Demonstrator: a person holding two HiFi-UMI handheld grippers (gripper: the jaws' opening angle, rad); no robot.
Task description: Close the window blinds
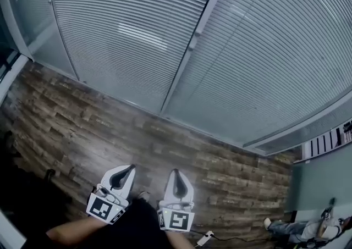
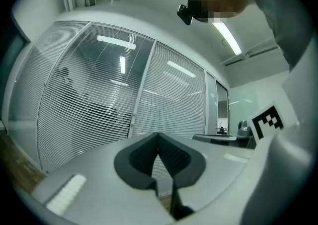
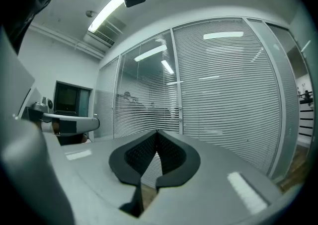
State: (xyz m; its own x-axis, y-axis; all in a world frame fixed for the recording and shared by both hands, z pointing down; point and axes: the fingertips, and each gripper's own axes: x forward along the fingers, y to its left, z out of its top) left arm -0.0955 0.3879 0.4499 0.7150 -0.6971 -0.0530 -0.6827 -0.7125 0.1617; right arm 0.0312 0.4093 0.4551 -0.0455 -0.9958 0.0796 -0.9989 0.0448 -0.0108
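Observation:
White slatted window blinds [image 1: 137, 28] hang behind a glass wall split by grey frames [image 1: 190, 50]; they fill the top of the head view and the background of both gripper views [image 2: 89, 110] [image 3: 223, 95]. The slats look tilted partly flat, with figures faintly visible through them. My left gripper [image 1: 125, 170] and right gripper [image 1: 177, 175] are held low side by side, level, well short of the glass. Both have their jaws touching at the tips with nothing between them [image 2: 158, 135] [image 3: 157, 132].
Wood-pattern floor [image 1: 82, 127] runs from my feet to the glass wall. A white power strip [image 1: 204, 238] with a cable lies on the floor at the lower right. A seated person [image 1: 302, 227] is at the far right corner beside a teal wall [image 1: 324, 179].

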